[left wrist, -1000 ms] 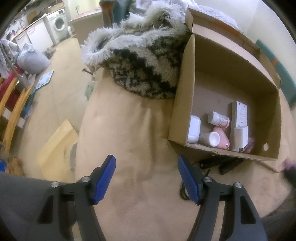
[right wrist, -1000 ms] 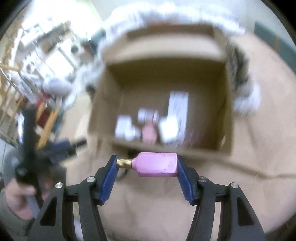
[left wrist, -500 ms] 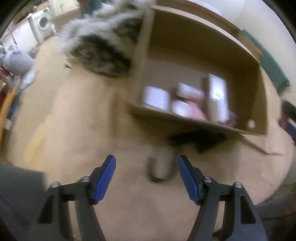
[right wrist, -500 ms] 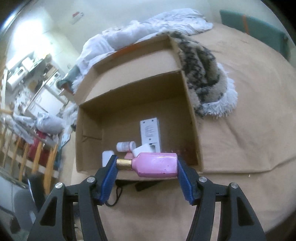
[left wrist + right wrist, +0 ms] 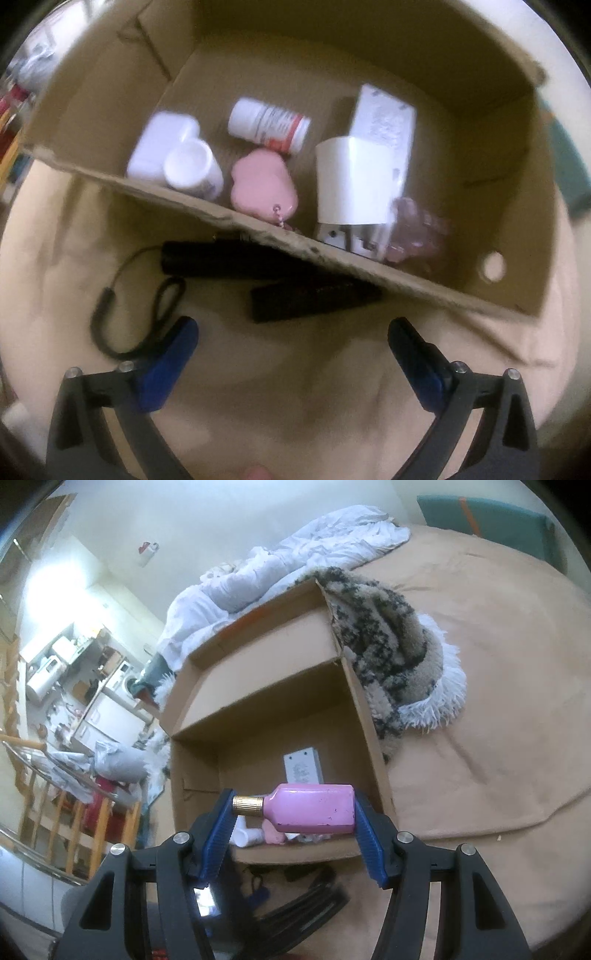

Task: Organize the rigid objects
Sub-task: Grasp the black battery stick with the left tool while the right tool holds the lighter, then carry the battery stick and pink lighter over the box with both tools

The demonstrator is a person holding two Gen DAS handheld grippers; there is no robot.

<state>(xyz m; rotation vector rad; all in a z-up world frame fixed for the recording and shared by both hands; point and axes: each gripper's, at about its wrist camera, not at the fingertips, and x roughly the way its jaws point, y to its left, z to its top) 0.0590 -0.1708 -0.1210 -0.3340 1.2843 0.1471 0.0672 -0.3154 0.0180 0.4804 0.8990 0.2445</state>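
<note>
Over the near wall of the open brown cardboard box [image 5: 280, 716], my right claw [image 5: 293, 812] grips the pink rectangular bottle with the gold cap [image 5: 308, 806] end to end, lying sideways. To set it down well I'd carry it past the rim, lower it into the bare patch of floor right of the white adapter block [image 5: 354, 184], and only then let go, so it doesn't knock the white pill bottle [image 5: 267, 125]. My left claw [image 5: 291, 343] hangs open and empty above the black flat bar [image 5: 310, 299] outside the box. Since a second ago, the left claw has closed in on the box and black items; the right has risen.
</note>
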